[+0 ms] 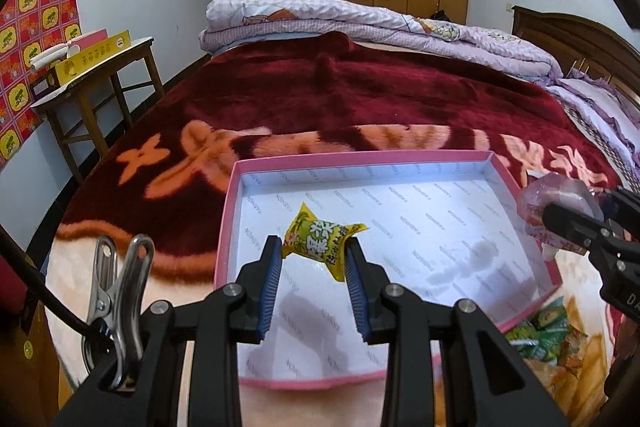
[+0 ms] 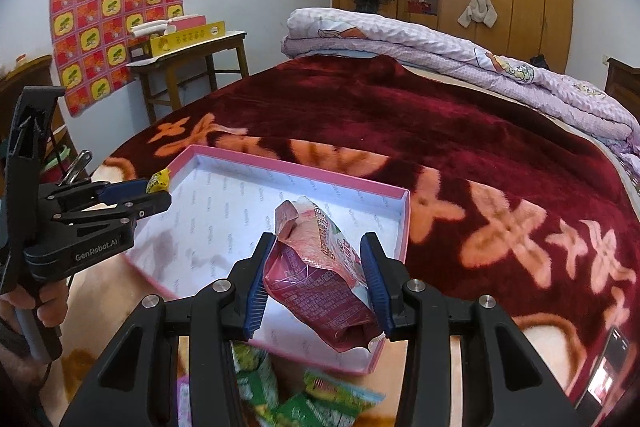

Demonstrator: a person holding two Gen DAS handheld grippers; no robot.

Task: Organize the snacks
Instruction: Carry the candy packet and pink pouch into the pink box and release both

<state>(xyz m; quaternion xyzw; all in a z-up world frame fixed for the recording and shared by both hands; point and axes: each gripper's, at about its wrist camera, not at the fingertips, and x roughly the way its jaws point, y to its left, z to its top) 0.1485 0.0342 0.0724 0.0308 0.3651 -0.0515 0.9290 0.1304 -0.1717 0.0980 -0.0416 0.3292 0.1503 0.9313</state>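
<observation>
A shallow pink box (image 1: pixel 230 195) with a white inside lies on the bed; it also shows in the right wrist view (image 2: pixel 404 227). My left gripper (image 1: pixel 312 259) is shut on a small yellow-green candy packet (image 1: pixel 320 241) and holds it over the box's left part; the same packet shows in the right wrist view (image 2: pixel 157 183). My right gripper (image 2: pixel 320 279) is shut on a crumpled red-pink snack bag (image 2: pixel 320 279) above the box's near right edge; the bag also shows in the left wrist view (image 1: pixel 556 193).
Several green snack packets (image 2: pixel 320 403) lie on the blanket just in front of the box, also in the left wrist view (image 1: pixel 548 331). A dark red floral blanket (image 1: pixel 320 99) covers the bed. Folded quilts (image 1: pixel 360 23) lie at the far end. A wooden side table (image 1: pixel 100 67) stands on the left.
</observation>
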